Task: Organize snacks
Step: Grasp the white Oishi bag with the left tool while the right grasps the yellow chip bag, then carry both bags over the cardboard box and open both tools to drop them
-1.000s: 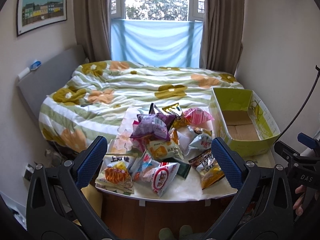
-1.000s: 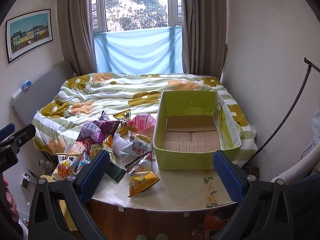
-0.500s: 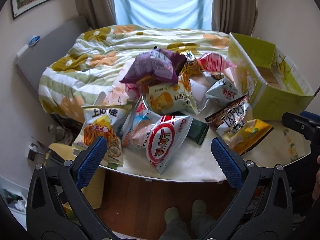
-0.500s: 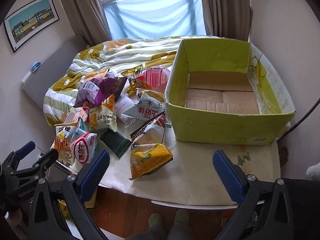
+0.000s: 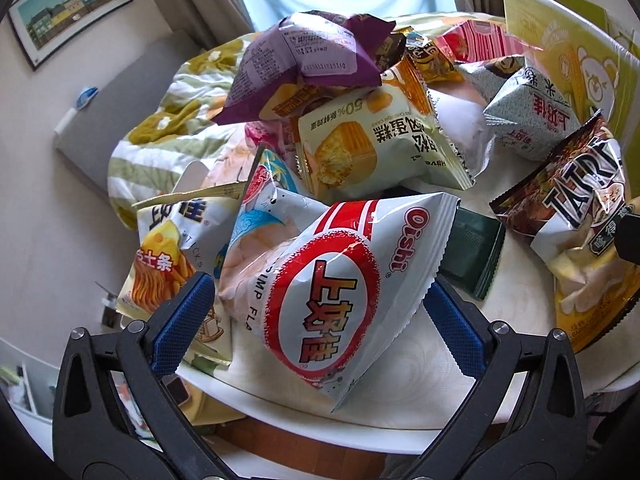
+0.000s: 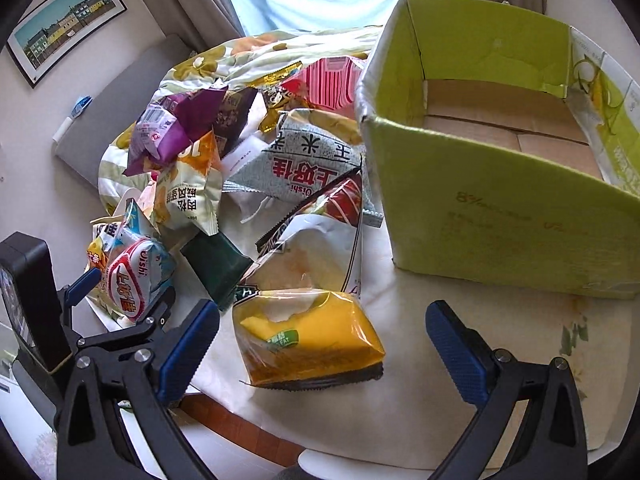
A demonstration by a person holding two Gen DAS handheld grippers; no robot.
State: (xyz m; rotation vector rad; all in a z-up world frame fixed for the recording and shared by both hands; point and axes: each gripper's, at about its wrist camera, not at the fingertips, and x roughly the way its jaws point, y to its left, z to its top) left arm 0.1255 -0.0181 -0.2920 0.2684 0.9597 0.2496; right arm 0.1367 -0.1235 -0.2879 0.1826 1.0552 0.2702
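A pile of snack bags lies on a white table (image 5: 420,364). My left gripper (image 5: 316,308) is open, its blue pads on either side of a white and red Oishi bag (image 5: 332,284) at the near edge; I cannot tell if they touch it. My right gripper (image 6: 320,328) is open around a yellow and white chip bag (image 6: 312,320) lying flat. The same Oishi bag (image 6: 134,276) shows at the left of the right wrist view between the left gripper's fingers. An open green cardboard box (image 6: 508,216) stands empty at the right.
Behind the near bags lie a cake bag (image 5: 372,144), a purple bag (image 5: 304,64), a grey-green bag (image 5: 528,116), a pink striped bag (image 6: 324,80) and a dark green flat packet (image 6: 216,264). A bed with a flowered quilt (image 6: 248,56) is beyond the table.
Both grippers have moved forward and down, close to the table. The left one now brackets the Oishi bag, the right one the yellow chip bag. Both jaws stay open.
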